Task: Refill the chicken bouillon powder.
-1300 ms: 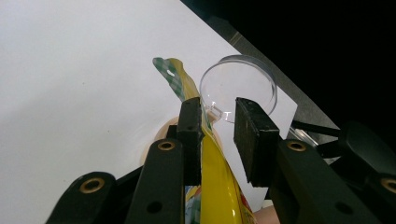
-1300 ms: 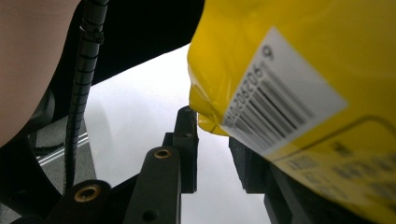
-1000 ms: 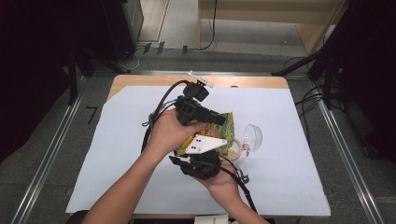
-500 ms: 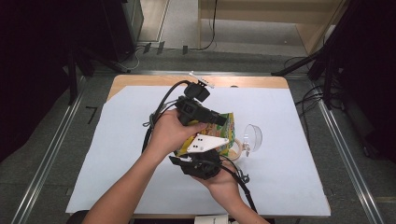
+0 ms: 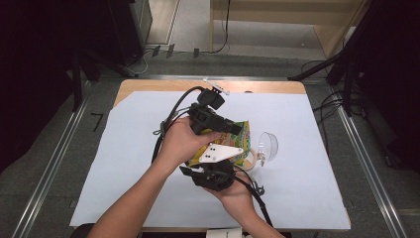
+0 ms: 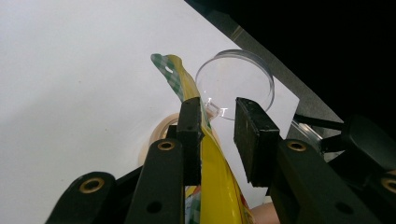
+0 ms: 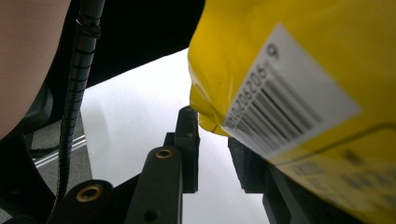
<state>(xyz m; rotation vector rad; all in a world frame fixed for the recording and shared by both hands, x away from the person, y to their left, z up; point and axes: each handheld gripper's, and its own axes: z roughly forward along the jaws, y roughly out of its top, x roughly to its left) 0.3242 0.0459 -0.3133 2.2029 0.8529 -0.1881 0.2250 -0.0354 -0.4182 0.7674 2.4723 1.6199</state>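
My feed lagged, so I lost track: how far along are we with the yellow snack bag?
Done: the yellow snack bag is lifted off the white sheet between both grippers. In hand: its edge lies against one jaw of the left gripper, jaws apart; the right gripper is under its barcode corner, grip unclear. Left: the bag looks unopened, and the clear cup beside it looks empty.

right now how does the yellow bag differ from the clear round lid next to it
The yellow bag is opaque, soft and creased, with a barcode label; the clear lid is see-through, rigid and round. The bag stands edge-up between the jaws of the left gripper, close to the right gripper; no gripper touches the lid. Both are over the white table cover.
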